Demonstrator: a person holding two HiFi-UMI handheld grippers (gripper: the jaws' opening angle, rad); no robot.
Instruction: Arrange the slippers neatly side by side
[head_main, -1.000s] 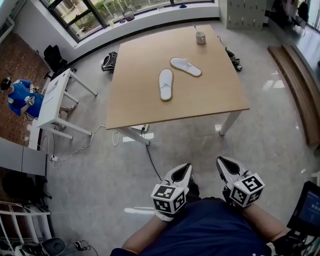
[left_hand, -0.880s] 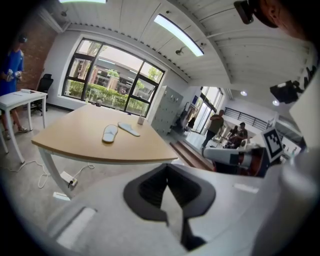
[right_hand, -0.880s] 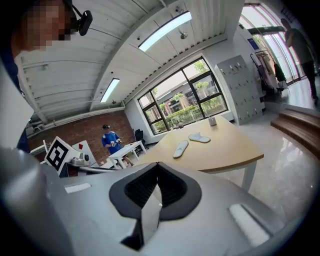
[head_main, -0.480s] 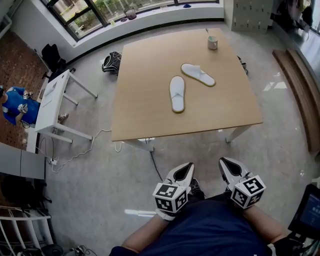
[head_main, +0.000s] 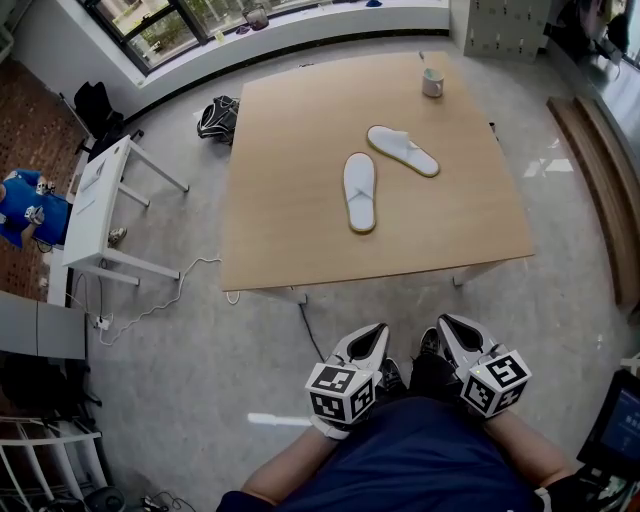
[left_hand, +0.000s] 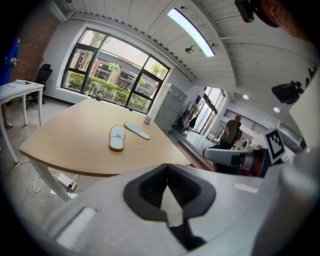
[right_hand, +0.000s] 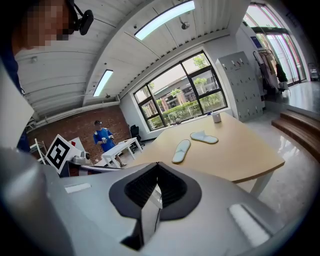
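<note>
Worktop (head_main: 290, 230) is well ahead, with the near slipper (head_main: 360, 192) lying lengthwise around the middle. The far slipper (head_main: 403, 150) sits skewed just beside it, toward the cup (head_main: 432, 82) at the far edge. Left tool (head_main: 364, 342) and right tool (head_main: 453, 336) are both clenched, empty. Risk: a clumsy pinch on that floppy sole probably drags it crooked.

All three views face the table (head_main: 280, 200), seemingly from afar.

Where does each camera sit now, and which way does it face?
Head view: on the head, steeply down at the table; left gripper, right gripper, torso show.
Left gripper view: along its shut jaws at the table; right gripper beside.
Right gripper view: along its shut jaws at the table; left gripper beside.
All share the slippers.
</note>
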